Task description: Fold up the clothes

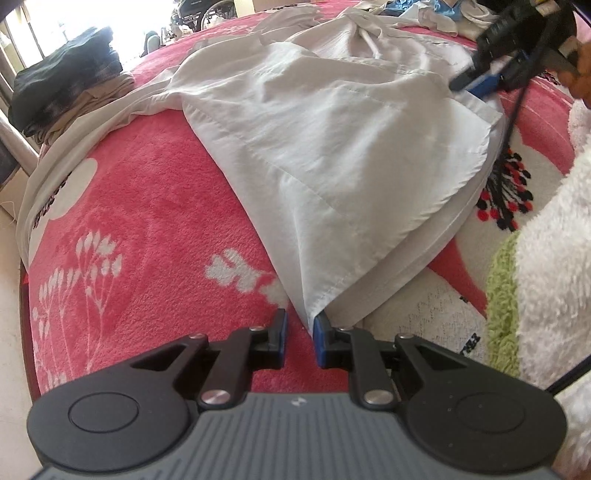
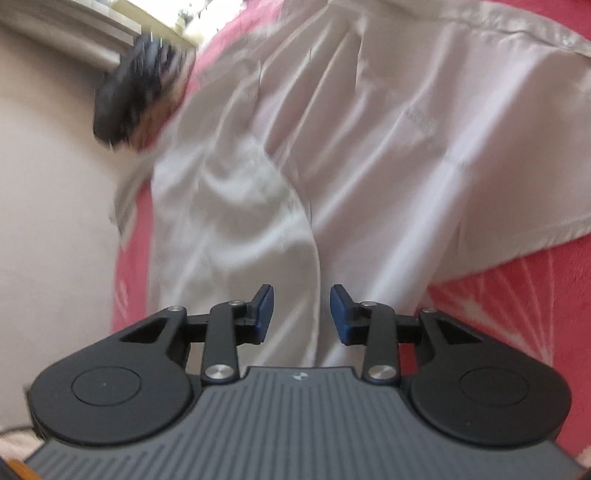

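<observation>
A white shirt [image 1: 332,147] lies partly folded on a pink floral blanket [image 1: 147,206]. My left gripper [image 1: 300,336] is open, its blue pads on either side of the shirt's near corner, which lies just ahead of the gap. My right gripper [image 1: 476,79] shows in the left wrist view at the shirt's far right edge, low over the cloth. In the blurred right wrist view the right gripper [image 2: 302,312] is open over the white shirt [image 2: 332,155], nothing between its pads.
A stack of folded dark and tan clothes [image 1: 62,85] sits at the blanket's far left; it also shows blurred in the right wrist view [image 2: 140,92]. More loose clothes [image 1: 436,14] lie at the back. A white fluffy sleeve [image 1: 554,240] is at the right.
</observation>
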